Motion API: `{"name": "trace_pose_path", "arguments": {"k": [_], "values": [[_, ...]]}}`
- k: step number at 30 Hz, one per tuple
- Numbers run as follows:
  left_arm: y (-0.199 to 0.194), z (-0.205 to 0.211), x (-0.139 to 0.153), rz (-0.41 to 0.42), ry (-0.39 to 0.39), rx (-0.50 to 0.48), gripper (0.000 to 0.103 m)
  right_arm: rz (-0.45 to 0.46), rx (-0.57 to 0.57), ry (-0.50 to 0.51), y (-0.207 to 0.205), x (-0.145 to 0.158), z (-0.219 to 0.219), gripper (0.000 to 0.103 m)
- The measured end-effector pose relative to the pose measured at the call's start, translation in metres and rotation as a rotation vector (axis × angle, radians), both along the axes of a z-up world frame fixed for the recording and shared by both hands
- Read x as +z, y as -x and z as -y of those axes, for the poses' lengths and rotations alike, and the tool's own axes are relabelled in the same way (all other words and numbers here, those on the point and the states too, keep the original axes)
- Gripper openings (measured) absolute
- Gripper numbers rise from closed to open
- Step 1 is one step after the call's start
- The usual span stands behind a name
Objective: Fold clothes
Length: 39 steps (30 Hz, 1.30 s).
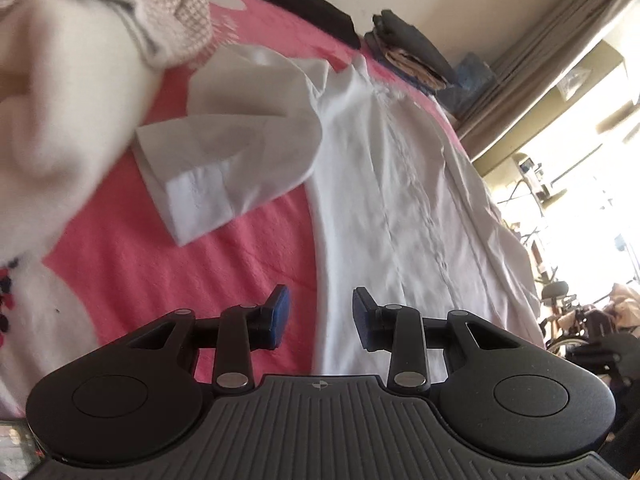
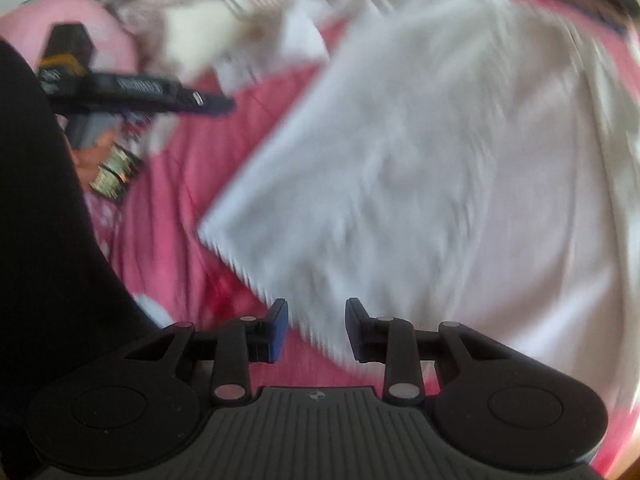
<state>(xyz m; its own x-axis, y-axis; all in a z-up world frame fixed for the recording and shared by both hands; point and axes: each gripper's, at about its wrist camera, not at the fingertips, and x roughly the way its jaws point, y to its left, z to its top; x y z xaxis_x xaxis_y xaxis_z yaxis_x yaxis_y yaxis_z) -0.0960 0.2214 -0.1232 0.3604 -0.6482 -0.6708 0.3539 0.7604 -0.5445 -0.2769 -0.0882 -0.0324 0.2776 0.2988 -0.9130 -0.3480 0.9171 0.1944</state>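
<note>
A pink bed cover (image 1: 132,264) fills most of both views. On it a white shirt (image 1: 384,184) lies spread flat, running from the upper middle of the left wrist frame down toward the lower centre, with a line of stitching along its length. In the right wrist frame the same shirt (image 2: 420,160) takes up the centre and right, heavily blurred, its straight edge slanting down to the lower middle. 1 sleeve (image 1: 224,152) is folded back across the pink cover in the left centre of the left wrist frame, cuff toward the lower left. A cream and checked heap of clothes (image 1: 80,60) sits at the upper left; a black folded garment (image 1: 312,8) and a dark stack (image 1: 412,52) lie at the top edge

The left gripper (image 1: 320,320) hangs at the lower centre over the shirt's edge, fingers apart with nothing between them. The right gripper (image 2: 316,328) is at the lower centre of its own frame, its 2 fingers likewise parted and empty, above the shirt's lower corner. The left gripper also shows at the upper left of the right wrist frame, held in a hand (image 2: 94,156)
</note>
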Motion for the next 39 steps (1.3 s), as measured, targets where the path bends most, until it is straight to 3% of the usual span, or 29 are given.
{"name": "trace_pose_path", "arguments": {"k": [3, 5, 6, 8, 11, 17, 21, 25, 30, 33, 37, 39], "values": [[0.004, 0.000, -0.003, 0.023, -0.015, -0.012, 0.034, 0.018, -0.070, 0.117, -0.018, -0.021, 0.010, 0.032], [0.005, 0.004, -0.005, 0.023, -0.033, -0.030, 0.034, 0.045, -0.232, 0.207, -0.031, -0.033, 0.038, 0.028], [0.006, 0.006, -0.006, 0.024, -0.040, -0.040, 0.034, 0.061, -0.324, 0.252, -0.037, -0.038, 0.054, 0.021], [0.010, 0.011, -0.007, 0.031, -0.042, -0.069, 0.034, 0.111, -0.423, 0.288, -0.044, -0.042, 0.083, 0.019], [0.017, 0.030, -0.011, 0.046, -0.045, -0.131, 0.034, 0.124, -0.415, 0.359, -0.046, -0.056, 0.112, 0.017], [0.037, 0.080, -0.032, 0.038, -0.103, -0.251, 0.034, 0.075, -0.375, 0.294, -0.007, -0.080, 0.139, 0.016], [0.044, 0.099, -0.041, 0.023, -0.193, -0.285, 0.034, -0.010, -0.377, 0.277, 0.032, -0.081, 0.156, 0.016], [0.041, 0.106, -0.034, -0.001, -0.252, -0.262, 0.034, -0.062, -0.372, 0.272, 0.042, -0.066, 0.176, 0.016], [0.029, 0.107, -0.018, -0.019, -0.305, -0.169, 0.034, 0.118, -0.333, 0.118, 0.003, -0.034, 0.194, 0.018], [0.023, 0.106, 0.000, 0.045, -0.370, -0.144, 0.038, 0.205, -0.295, -0.078, -0.041, -0.027, 0.192, 0.018], [0.019, 0.093, 0.025, 0.092, -0.417, -0.079, 0.058, 0.244, -0.171, -0.316, -0.099, -0.025, 0.165, 0.018], [0.019, 0.088, 0.033, 0.125, -0.443, -0.041, 0.064, 0.219, -0.097, -0.403, -0.127, -0.022, 0.146, 0.018]]}}
